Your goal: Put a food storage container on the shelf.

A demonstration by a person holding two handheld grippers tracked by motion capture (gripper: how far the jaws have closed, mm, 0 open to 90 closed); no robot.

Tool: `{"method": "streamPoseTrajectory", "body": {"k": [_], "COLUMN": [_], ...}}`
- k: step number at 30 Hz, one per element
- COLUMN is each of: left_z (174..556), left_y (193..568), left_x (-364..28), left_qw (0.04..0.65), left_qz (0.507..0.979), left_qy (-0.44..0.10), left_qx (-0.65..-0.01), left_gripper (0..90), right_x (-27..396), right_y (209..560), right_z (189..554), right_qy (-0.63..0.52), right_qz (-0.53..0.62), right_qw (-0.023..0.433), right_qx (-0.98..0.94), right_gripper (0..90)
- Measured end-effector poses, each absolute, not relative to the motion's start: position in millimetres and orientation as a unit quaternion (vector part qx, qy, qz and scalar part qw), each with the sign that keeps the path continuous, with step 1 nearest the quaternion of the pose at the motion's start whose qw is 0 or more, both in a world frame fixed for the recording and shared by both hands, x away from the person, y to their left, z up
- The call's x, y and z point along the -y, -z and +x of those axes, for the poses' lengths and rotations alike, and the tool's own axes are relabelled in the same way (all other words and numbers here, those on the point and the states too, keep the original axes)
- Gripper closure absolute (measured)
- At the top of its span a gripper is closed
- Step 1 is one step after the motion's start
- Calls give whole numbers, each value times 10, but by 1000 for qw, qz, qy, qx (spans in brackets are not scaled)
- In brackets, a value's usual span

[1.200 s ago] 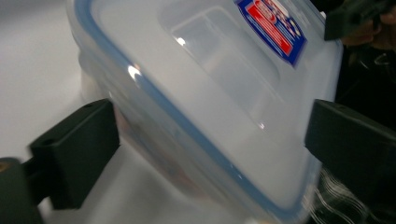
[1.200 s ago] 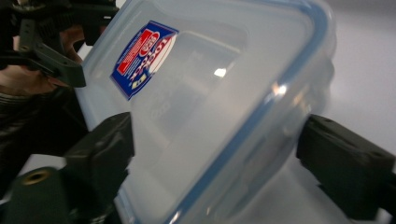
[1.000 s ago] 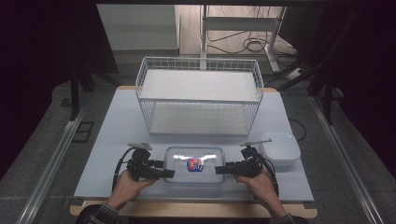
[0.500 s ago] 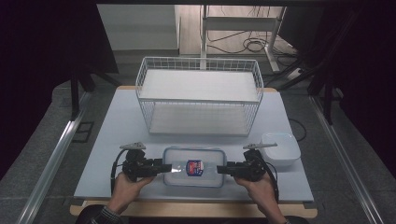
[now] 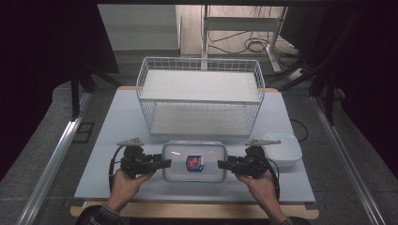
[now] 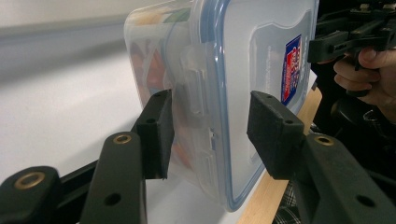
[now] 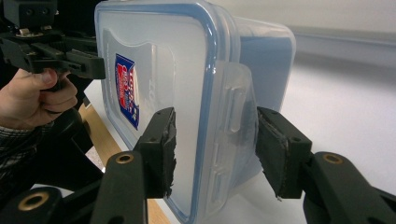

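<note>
A clear plastic food container with a blue-rimmed lid and a red-and-blue label sits near the table's front edge. My left gripper holds its left end and my right gripper its right end. In the left gripper view the container has one pad under its base and one on its lid, at the side latch, where my left gripper is clamped. In the right gripper view my right gripper grips the container the same way. Both pairs of jaws have just been closing on it.
A white wire basket stands behind the container on the pale table. A white rounded dish lies just right of my right hand. The table's wooden front edge runs close below my hands.
Both grippers' jaws have closed onto the ends of the container. The right hand has risen a little and the container sits slightly higher in the high view.
</note>
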State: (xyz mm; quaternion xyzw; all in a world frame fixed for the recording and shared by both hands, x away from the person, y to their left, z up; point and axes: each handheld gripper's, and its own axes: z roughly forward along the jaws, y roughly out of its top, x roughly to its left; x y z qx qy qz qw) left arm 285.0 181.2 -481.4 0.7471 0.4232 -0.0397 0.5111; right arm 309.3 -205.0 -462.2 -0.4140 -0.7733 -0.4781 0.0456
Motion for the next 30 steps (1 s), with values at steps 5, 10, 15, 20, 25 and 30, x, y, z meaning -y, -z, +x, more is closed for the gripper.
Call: {"method": "streamPoseTrajectory", "body": {"k": [5,10,15,20,25,30], "left_z": [2871,2910,2955,3004,3079,3139], "left_y": [4696,4583,4469,4356,4189,4058], "left_x": [-1817,-1815,-1819,-1832,-1846,-1856], "left_qw": [513,515,517,521,526,528], "left_qz": [749,751,750,748,747,745], "left_qy": [28,20,12,6,-5,-12], "left_qx": [-419,-414,-414,-412,-407,-407], "left_gripper": [517,516,516,516,516,515], "right_x": [2045,2048,2044,2034,2021,2009], "right_y": [4520,4428,4325,4221,4068,3942], "right_z": [3122,3161,3233,3294,3374,3452], "right_qy": [485,490,494,501,512,518], "right_qz": [-406,-402,-395,-392,-387,-384], "right_qw": [38,34,31,27,18,15], "right_qx": [773,773,774,771,767,764], "right_gripper": [500,500,500,499,498,498]}}
